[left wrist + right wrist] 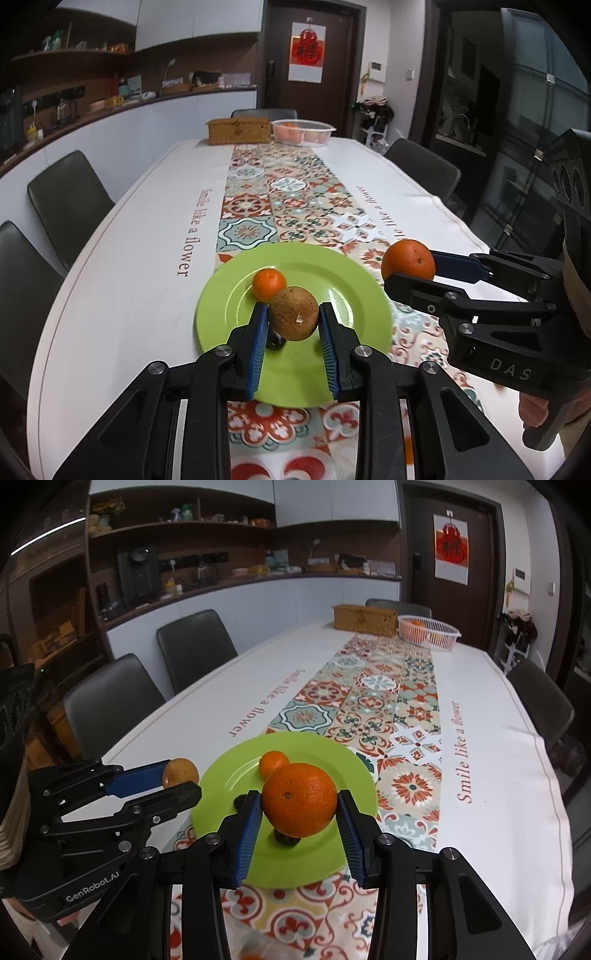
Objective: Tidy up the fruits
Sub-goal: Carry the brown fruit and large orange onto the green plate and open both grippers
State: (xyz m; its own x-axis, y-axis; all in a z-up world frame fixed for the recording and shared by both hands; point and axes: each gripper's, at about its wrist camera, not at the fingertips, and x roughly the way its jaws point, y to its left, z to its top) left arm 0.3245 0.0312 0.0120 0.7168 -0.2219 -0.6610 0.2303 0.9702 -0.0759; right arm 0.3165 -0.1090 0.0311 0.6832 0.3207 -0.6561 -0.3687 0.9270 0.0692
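Carrying fruit: left gripper (293,319) pinches a brown kiwi (293,314), right gripper (299,808) an orange (299,799), above the near green plate (343,273); next, lowering and releasing gently.

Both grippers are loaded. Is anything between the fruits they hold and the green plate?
Nothing visible blocks either. The kiwi and the big orange hang over the plate. Only a small orange and some dark bits lie on it, leaving bare room.

Table (122,258): patterned runner (295,199), green plate (221,306), wicker box (238,130), white basket (303,133).
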